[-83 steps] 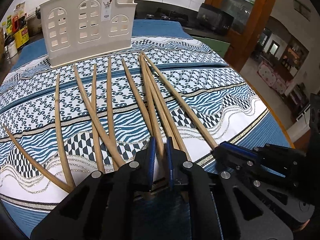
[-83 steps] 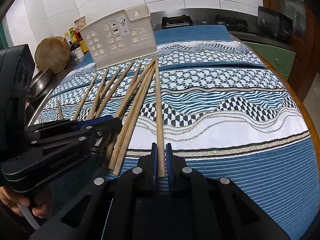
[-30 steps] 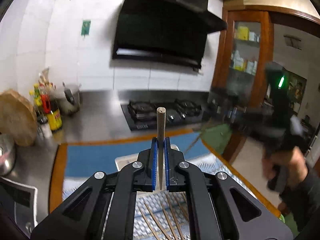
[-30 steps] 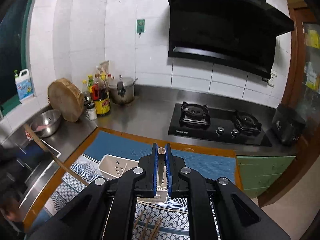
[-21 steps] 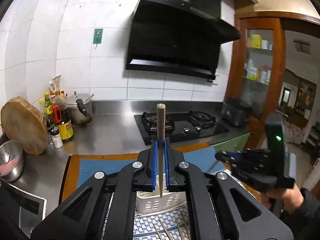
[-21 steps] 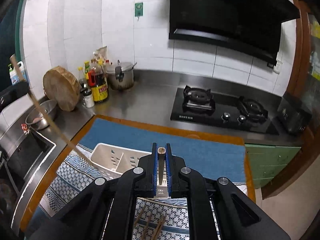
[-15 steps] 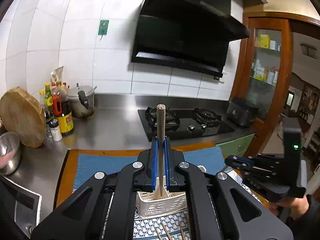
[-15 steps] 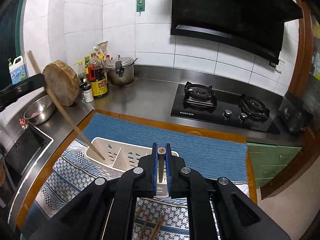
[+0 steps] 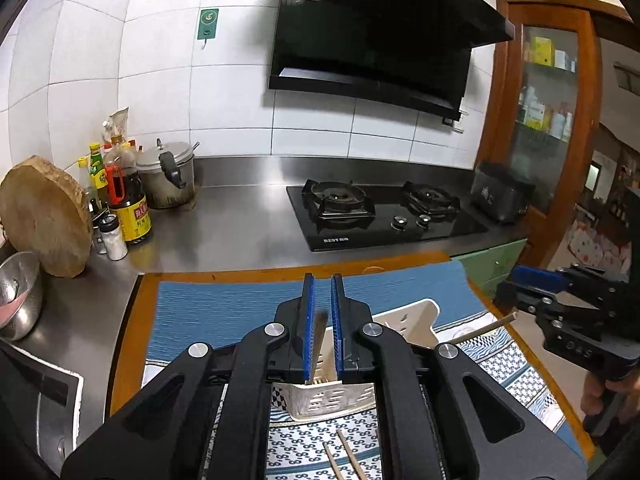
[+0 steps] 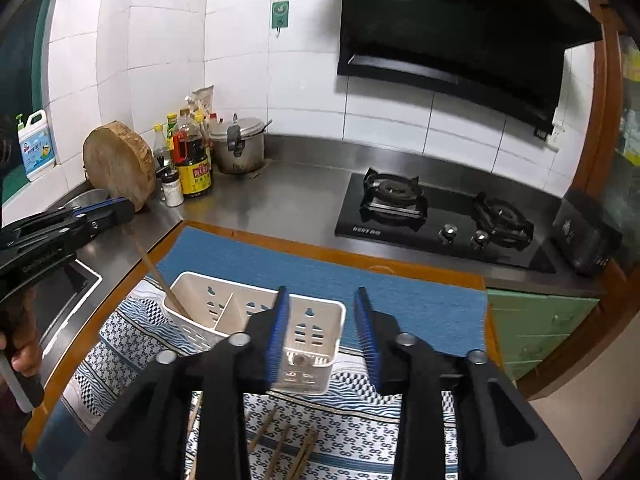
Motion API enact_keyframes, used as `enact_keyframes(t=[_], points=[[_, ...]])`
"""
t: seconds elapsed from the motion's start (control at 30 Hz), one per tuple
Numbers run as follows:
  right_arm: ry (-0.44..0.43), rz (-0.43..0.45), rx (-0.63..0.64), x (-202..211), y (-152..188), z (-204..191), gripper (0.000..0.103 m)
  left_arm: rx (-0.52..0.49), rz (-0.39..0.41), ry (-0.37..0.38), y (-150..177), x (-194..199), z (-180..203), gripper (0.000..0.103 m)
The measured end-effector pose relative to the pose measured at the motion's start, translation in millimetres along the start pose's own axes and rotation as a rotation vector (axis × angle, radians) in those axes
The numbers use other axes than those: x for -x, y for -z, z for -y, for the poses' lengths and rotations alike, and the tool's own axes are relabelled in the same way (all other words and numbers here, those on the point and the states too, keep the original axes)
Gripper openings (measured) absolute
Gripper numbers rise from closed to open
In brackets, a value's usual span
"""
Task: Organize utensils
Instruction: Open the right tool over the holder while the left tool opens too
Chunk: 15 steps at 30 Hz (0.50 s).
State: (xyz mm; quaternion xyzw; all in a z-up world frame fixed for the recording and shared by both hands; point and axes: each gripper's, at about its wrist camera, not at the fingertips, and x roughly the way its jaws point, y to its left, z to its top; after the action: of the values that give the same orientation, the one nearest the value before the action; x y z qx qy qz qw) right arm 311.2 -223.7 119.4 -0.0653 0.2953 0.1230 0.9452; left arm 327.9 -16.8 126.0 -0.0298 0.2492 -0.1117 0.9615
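A white plastic utensil caddy stands on the patterned cloth below both grippers. My left gripper has its jaws slightly parted, and a blurred wooden chopstick slips down between them into the caddy. In the right wrist view that chopstick leans in the caddy's left compartment under the left gripper. My right gripper is wide open and empty above the caddy's right end. In the left wrist view a chopstick sticks out below the right gripper.
Several chopsticks lie on the cloth in front of the caddy. Behind are a steel counter, gas hob, sauce bottles, pot, round chopping board and a metal bowl.
Both grippers went from shut on upright chopsticks to open. The right jaws spread wide and its chopstick is gone from them; the left chopstick has dropped down between its jaws toward the caddy.
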Motion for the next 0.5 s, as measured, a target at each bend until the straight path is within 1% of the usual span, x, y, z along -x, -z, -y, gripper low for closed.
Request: enact_keyframes(t=[0.03, 0.1, 0.17, 0.23, 0.33, 0.43, 0.5], points=[[0.005, 0.01, 0.003, 6, 2, 1, 0.042, -0.001, 0.005, 0.0, 0, 3, 2, 0.012], [0.007, 0.025, 0.008, 20, 7, 1, 0.043, -0.008, 0.019, -0.006, 1, 13, 5, 0.026], [0.003, 0.033, 0.008, 32, 17, 2, 0.045, -0.018, 0.03, -0.005, 3, 25, 9, 0.031], [0.004, 0.042, 0.012, 48, 34, 0, 0.05, -0.02, 0.035, -0.001, 7, 37, 11, 0.033], [-0.011, 0.03, 0.001, 63, 60, -3, 0.05, -0.018, 0.04, 0.004, 18, 56, 14, 0.038], [-0.035, 0.003, -0.01, 71, 92, -9, 0.05, -0.018, 0.035, -0.001, 39, 74, 16, 0.041], [-0.049, -0.019, -0.013, 74, 114, -14, 0.05, -0.007, 0.009, -0.006, 57, 81, 17, 0.042]])
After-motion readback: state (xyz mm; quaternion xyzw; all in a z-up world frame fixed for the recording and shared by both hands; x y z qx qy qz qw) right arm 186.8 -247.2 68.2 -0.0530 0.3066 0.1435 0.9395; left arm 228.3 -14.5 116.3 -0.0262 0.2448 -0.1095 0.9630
